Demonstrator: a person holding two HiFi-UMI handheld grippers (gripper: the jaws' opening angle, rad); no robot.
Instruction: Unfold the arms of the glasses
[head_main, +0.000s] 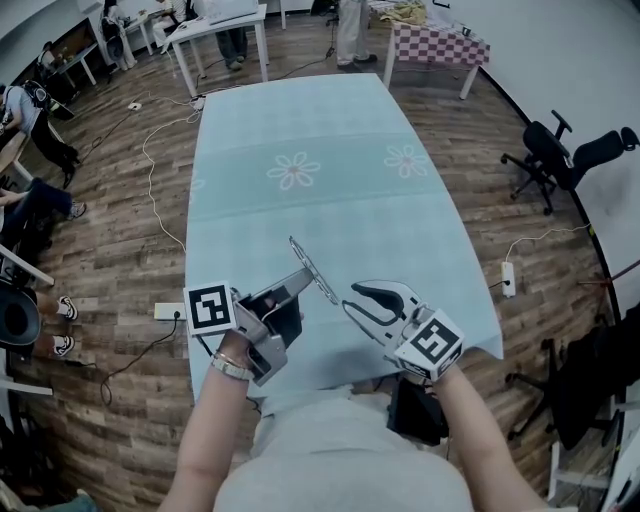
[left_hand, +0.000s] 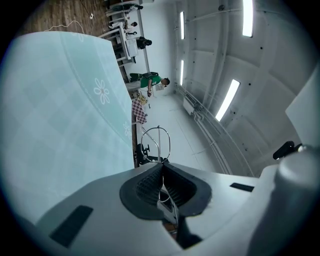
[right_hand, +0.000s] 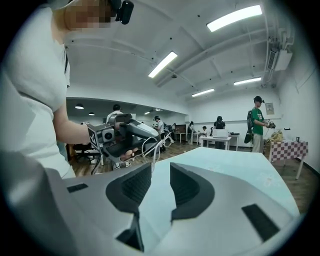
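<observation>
1. My left gripper (left_hand: 162, 167) has its jaws pressed together on a thin wire of the glasses (left_hand: 156, 142). The wire runs down between the ribbed pads (left_hand: 145, 185).
2. My right gripper (right_hand: 160, 172) stands with its jaws wide apart. Between them shows only the pale cloth; they hold nothing.
3. Each gripper carries a cube with a black-and-white square marker (head_main: 210, 308). These are patterns, not legible text.
4. The glasses are a slim metal wire frame. The left gripper view shows one round rim standing just beyond the jaw tips. The head view shows the frame as a thin, slanted line rising from the left gripper (head_main: 300, 275).
5. The glasses (head_main: 315, 268) are held in the air above the near end of the table (head_main: 330, 130), clear of the cloth.
6. The right gripper (head_main: 352, 298) sits just right of the frame's lower end, with a small gap showing between them.
7. The table cloth is pale blue, checked, with printed flowers (head_main: 294, 171).
8. Farther off stand a table with a red-and-white checked cover (head_main: 435, 45) and an office chair (head_main: 560, 160).
</observation>
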